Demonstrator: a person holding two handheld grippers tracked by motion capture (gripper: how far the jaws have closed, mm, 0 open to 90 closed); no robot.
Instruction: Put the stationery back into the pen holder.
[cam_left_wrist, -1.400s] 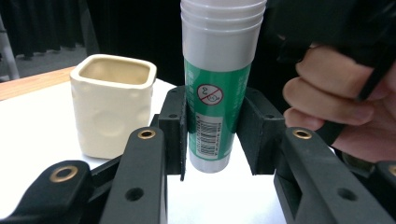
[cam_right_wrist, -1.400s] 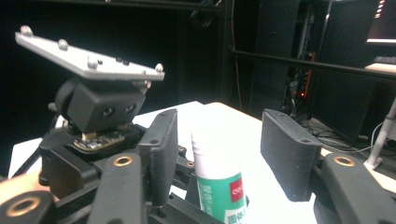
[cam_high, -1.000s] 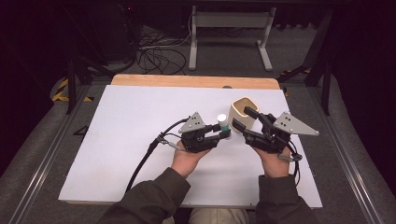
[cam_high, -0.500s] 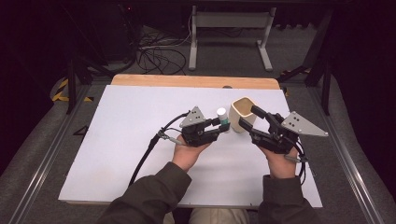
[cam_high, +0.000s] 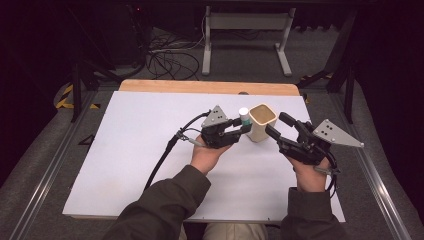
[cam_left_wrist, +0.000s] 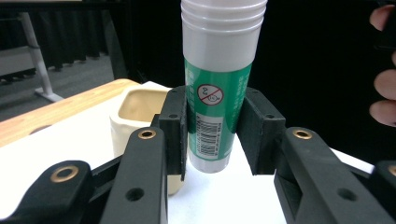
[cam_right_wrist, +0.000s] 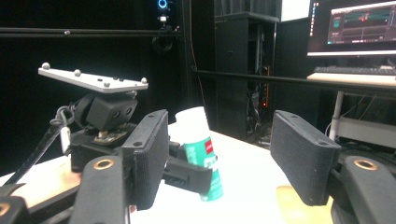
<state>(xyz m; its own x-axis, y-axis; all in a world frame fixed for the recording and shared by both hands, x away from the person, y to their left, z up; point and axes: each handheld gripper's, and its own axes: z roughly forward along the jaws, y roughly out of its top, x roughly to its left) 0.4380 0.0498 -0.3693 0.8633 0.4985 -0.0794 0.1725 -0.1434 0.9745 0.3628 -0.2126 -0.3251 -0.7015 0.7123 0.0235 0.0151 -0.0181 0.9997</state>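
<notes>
White sheet-covered table (cam_high: 125, 165) with a bare wooden strip (cam_high: 200, 86) along its far edge takes up most of the high view, and everything happening sits a bit toward 2 o'clock from the middle of it.

Next in size is the cream square ceramic cup (cam_high: 262, 122), standing upright on the white surface with its mouth open to the camera. Can't make out anything inside it from the high view, and the left gripper view only shows the inner wall near the rim.

Right gripper (cam_high: 284, 131) sits at about 4 o'clock of the cup, jaws spread wide with nothing between them, tips close to the cup's side. In its own view the cup's rim just peeks in at the bottom.

Left gripper (cam_high: 241, 129) is at 9 o'clock of the cup, jaws pinched on the green-and-white glue stick with a ribbed white cap (cam_left_wrist: 217, 84). The stick is held upright just beside the cup's wall, its bottom end off the table in the left gripper view.

Label stuff: green wrap with a barcode, some tiny white print too small to read, and a little round red prohibition symbol. From the right gripper view there's also a small red patch on the label, not legible.
</notes>
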